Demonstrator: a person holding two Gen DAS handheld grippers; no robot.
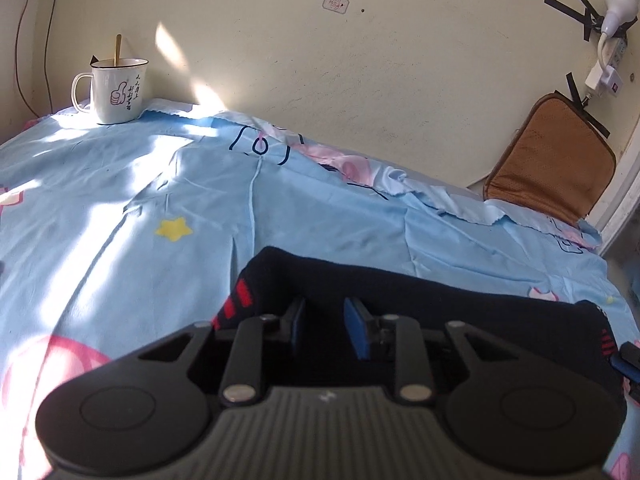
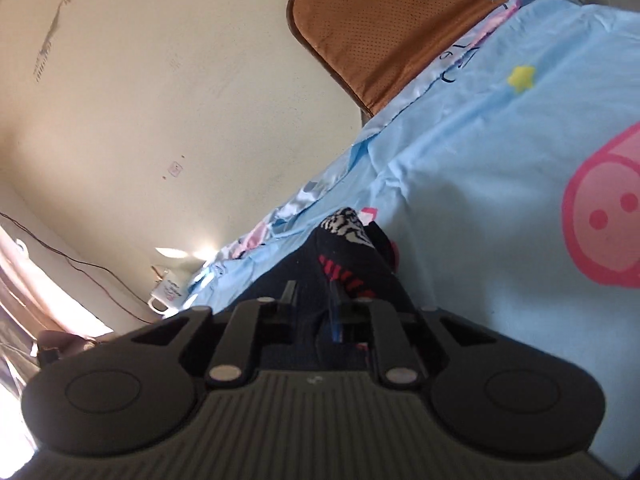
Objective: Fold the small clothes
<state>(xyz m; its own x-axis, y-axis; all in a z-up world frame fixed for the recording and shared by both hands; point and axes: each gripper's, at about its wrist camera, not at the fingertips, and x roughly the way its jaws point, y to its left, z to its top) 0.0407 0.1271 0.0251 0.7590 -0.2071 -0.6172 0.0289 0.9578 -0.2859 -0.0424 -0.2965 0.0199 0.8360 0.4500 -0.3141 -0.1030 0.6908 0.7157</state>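
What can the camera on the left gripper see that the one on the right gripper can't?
Only the left view shows the white lamp taped to the wall with the power strip under it, and the stick standing in the mug.

Only the right view shows the sock's black-and-white patterned end and a big pink pig snout printed on the sheet.

Both show the dark sock, the blue sheet, the mug and the brown cushion.

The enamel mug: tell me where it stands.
In the left wrist view the enamel mug stands far left on the blue sheet, against the wall, a stick upright inside it.
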